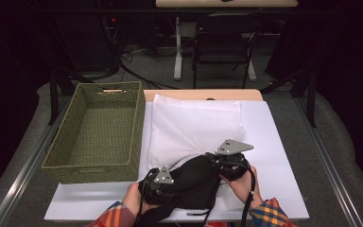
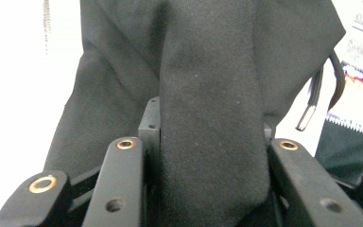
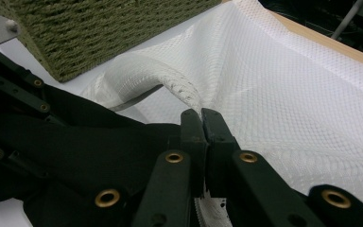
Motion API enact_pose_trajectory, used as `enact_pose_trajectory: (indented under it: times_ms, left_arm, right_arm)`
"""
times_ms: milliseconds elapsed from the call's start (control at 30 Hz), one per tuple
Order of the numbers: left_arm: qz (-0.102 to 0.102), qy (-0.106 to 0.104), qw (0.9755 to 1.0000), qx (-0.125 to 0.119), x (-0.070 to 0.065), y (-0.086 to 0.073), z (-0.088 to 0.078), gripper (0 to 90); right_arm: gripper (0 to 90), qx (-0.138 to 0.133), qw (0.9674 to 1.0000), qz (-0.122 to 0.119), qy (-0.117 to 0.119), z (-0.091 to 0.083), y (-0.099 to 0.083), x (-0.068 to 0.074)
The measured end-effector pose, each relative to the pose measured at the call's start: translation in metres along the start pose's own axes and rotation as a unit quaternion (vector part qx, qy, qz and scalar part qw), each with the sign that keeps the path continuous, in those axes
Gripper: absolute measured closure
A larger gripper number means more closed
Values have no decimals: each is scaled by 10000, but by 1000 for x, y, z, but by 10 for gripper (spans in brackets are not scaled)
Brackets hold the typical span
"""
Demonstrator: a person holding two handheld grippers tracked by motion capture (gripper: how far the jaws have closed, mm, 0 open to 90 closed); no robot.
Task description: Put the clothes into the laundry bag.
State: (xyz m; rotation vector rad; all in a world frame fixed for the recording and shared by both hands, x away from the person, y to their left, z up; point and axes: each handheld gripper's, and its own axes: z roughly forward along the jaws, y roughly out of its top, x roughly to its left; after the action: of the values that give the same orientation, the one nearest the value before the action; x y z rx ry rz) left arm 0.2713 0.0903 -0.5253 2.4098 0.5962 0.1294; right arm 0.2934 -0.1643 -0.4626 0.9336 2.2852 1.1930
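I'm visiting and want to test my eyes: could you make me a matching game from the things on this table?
Things:
1. basket
2. black garment
3. white mesh bag
4. right gripper

States:
a. pinched at its edge
b. bunched between both grippers
c. woven, olive green
d. jaws shut

Pairs: 1-c, 2-b, 3-a, 4-d

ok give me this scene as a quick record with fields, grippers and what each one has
left gripper: closed on a fold of the black garment
right gripper: shut on the edge of the white mesh bag
garment: bunched between both hands, lying partly on the bag's near edge
basket: green woven, left of the bag
table: white surface
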Motion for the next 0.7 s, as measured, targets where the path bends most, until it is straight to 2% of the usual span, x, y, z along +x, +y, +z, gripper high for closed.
enact_pose_trajectory:
  times_ms: [67,167,200,233,300,333,400,500,533,567,600,633,700]
  left_arm:
    - [-130,38,9999,-66,-2,2,-4,647]
    - [-463,70,9984,-324,-4,6,-14,652]
    - [-639,91,9970,-419,-5,8,-17,653]
    - [-727,105,9961,-491,-4,11,-19,653]
    - [-1000,152,9925,-681,-4,15,-21,654]
    - [-1094,208,9908,-768,-5,18,-22,653]
    - [-1152,454,9885,-872,-6,20,-22,653]
    - [-1190,609,9887,-681,-6,21,-8,643]
    - [-1093,618,9907,-531,-5,19,-1,629]
    - [-1076,599,9916,-404,-4,17,6,613]
    - [-1075,495,9926,-273,-2,15,11,575]
    - [-1047,460,9931,-258,-2,14,13,530]
    - [-891,469,9947,-203,-3,15,13,451]
  right_arm:
    - [889,-14,10000,16,15,0,1,0]
    - [889,-69,10000,4,36,-2,3,1]
    - [889,-90,10000,8,29,-3,4,0]
    - [889,-115,9999,11,33,-3,5,-1]
    - [889,-190,9998,42,20,-6,7,-2]
    - [889,-223,9997,40,6,-7,8,-2]
    - [889,-271,9996,39,-3,-8,10,-2]
    - [889,-235,9997,26,-4,-8,9,-1]
    - [889,-191,9998,44,1,-6,7,-1]
    - [889,-147,9999,17,19,-5,6,0]
    - [889,-97,9999,-3,24,-3,4,0]
    - [889,-72,10000,8,31,-2,3,1]
    - [888,-1,10000,3,65,0,2,0]
